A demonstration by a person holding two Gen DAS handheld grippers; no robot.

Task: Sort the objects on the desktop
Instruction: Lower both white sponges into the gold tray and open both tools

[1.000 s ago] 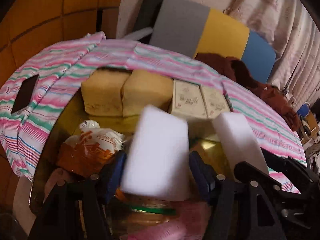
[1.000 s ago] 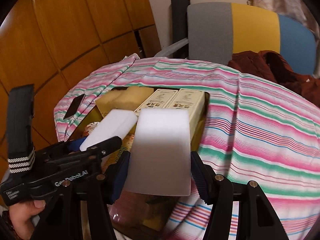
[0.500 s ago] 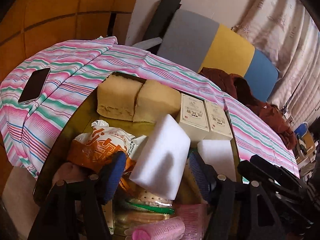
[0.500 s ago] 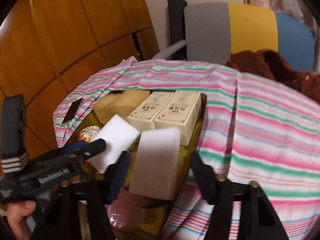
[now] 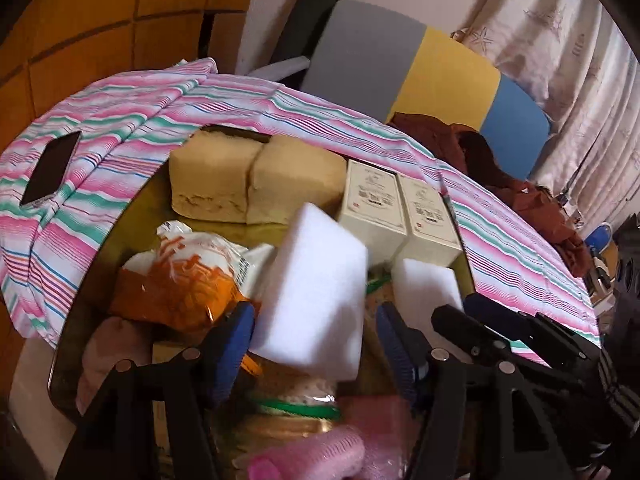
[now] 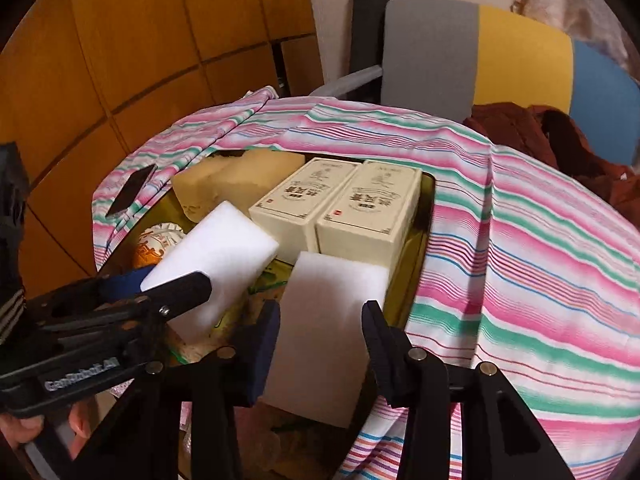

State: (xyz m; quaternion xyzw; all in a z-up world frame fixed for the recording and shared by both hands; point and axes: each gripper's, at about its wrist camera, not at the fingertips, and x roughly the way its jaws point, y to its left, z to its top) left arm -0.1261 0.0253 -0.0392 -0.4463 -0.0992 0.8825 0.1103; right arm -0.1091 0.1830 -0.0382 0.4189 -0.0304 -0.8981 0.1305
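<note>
Each gripper had a white foam block between its jaws over the open box (image 6: 416, 240), which sat sunk in the striped cloth (image 6: 540, 240). The right gripper (image 6: 320, 320) had just been closing: its jaws pressed on the flanks of the right block (image 6: 332, 320), which stood just in front of the two cream cartons (image 6: 340, 208). The left gripper (image 5: 316, 328) was wider; the left block (image 5: 316, 292) hung tilted between its jaws, its lower left edge against the left pad (image 5: 236, 340), while a gap showed at the right pad (image 5: 394, 344), so I judged that hold loose, if it was a hold at all. Behind lay two tan sponges (image 5: 256, 180), to the left an orange packet (image 5: 180, 280), and a phone (image 5: 52, 168) lay on the cloth. The blocks looked like melamine foam: very light, soft, springy and matte, so unlikely to slip but easy to dent or twist out of line. I would take one across its narrow width near the middle, pads flat on the long sides, with gentle pressure. A corner grip would probably let it pivot, as the left one seemed to.
</note>
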